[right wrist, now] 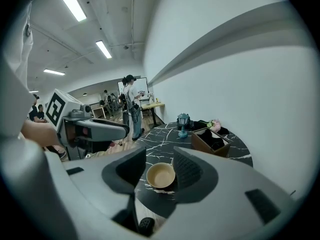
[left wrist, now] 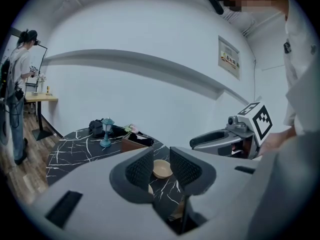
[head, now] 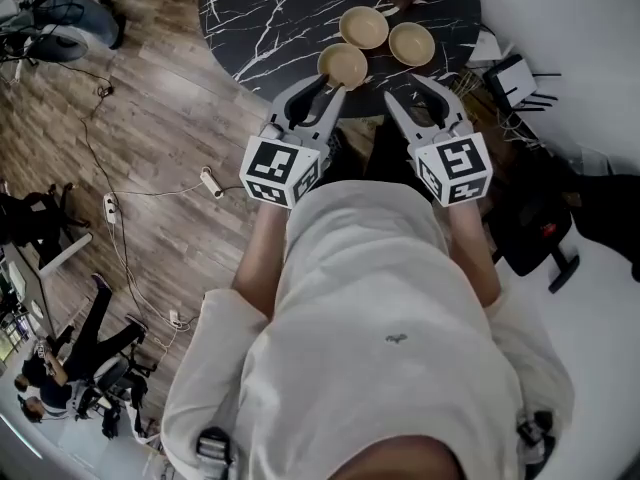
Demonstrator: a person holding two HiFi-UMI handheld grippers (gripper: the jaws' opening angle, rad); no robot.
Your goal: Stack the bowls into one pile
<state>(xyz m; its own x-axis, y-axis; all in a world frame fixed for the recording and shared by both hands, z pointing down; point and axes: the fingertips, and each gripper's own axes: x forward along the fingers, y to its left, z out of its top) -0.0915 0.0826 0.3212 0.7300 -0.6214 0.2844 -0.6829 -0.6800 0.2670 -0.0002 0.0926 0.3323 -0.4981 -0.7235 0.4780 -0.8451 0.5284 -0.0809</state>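
Note:
Three tan bowls stand apart near the front edge of a round black marble table [head: 260, 18]: one at the back [head: 363, 27], one to the right [head: 411, 43], one nearest me [head: 343, 65]. My left gripper [head: 320, 90] hovers just short of the nearest bowl, open and empty. My right gripper [head: 420, 90] is open and empty below the right bowl. In the left gripper view a bowl [left wrist: 162, 168] shows beyond the gap between the jaws of the left gripper [left wrist: 161, 171]. The right gripper view frames a bowl [right wrist: 161, 175] ahead of the right gripper [right wrist: 160, 174], untouched.
A wooden box [right wrist: 210, 141], a small teal lamp [right wrist: 183, 124] and flowers stand at the table's far side. Cables and a power strip [head: 110, 208] lie on the wood floor at left. A black chair base [head: 540, 238] sits at right. People stand in the background.

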